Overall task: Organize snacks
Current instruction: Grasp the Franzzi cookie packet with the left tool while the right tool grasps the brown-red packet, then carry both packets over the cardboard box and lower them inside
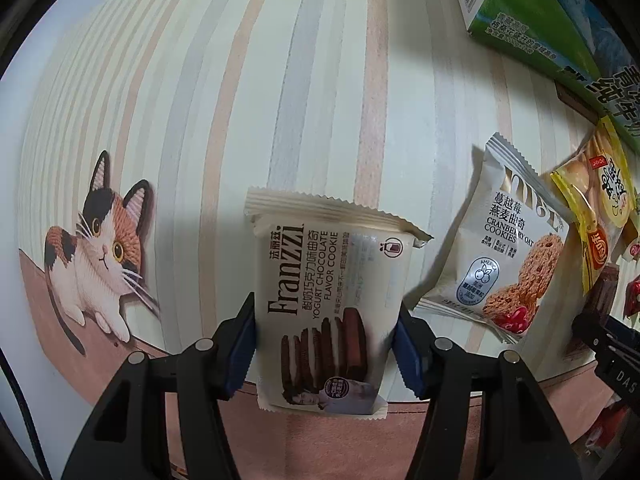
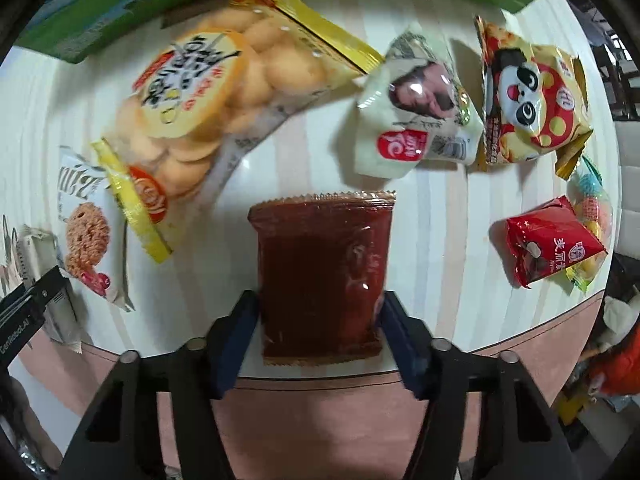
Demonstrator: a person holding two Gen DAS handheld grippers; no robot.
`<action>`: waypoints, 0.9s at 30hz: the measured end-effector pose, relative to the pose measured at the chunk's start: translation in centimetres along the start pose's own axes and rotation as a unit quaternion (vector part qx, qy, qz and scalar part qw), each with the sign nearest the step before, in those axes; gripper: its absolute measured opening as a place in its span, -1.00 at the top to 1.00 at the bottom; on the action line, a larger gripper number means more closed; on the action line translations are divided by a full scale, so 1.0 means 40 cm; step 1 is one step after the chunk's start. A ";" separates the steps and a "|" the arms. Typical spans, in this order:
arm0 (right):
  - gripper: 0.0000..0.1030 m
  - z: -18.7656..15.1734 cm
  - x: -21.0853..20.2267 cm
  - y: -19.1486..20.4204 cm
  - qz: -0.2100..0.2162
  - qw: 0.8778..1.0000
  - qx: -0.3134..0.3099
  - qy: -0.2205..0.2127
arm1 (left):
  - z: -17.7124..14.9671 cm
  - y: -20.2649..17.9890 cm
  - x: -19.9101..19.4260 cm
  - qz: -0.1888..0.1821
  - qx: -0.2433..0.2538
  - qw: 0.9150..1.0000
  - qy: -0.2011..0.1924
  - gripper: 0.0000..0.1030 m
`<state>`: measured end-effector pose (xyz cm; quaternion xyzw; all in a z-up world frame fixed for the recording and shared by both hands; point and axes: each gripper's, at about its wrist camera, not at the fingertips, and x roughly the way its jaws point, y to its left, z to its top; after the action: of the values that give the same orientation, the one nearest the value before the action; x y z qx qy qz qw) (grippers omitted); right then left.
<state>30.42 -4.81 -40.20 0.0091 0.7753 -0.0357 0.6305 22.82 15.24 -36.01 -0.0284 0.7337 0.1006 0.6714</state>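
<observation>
My left gripper (image 1: 326, 320) is shut on a white Franzzi chocolate cookie packet (image 1: 328, 292), gripping its two sides above the striped tablecloth. A cranberry oat cookie packet (image 1: 508, 252) lies just to its right. My right gripper (image 2: 318, 320) is shut on a dark red-brown snack packet (image 2: 322, 268), clamped at its lower sides. A yellow bag of round biscuits (image 2: 208, 108) lies to the upper left of it. The cranberry packet (image 2: 86, 236) also shows at the left of the right wrist view.
A green milk carton box (image 1: 532, 12) stands at the back. A white pouch (image 2: 420, 116), a panda snack bag (image 2: 532, 96), a red packet (image 2: 552, 240) and colourful candy (image 2: 596, 208) lie to the right. The table's front edge (image 2: 520, 336) is near. A cat picture (image 1: 96, 256) is on the cloth.
</observation>
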 end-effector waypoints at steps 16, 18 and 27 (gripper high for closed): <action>-0.13 -0.060 0.017 -0.083 0.056 0.998 -0.001 0.009 | -0.024 0.013 -0.034 -0.010 0.003 1.000 -0.022 -0.11; -0.13 -0.089 -0.002 -0.085 0.068 0.998 -0.004 0.008 | -0.045 0.013 -0.064 -0.020 0.002 0.999 -0.032 -0.11; -0.13 -0.169 -0.208 -0.126 0.162 0.986 -0.009 -0.027 | -0.127 -0.044 -0.277 -0.108 0.022 0.991 -0.081 -0.11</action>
<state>25.24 -9.13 -30.45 0.1280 0.7464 0.0731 0.6489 19.22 11.54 -24.83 -0.0847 0.6712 0.0128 0.7363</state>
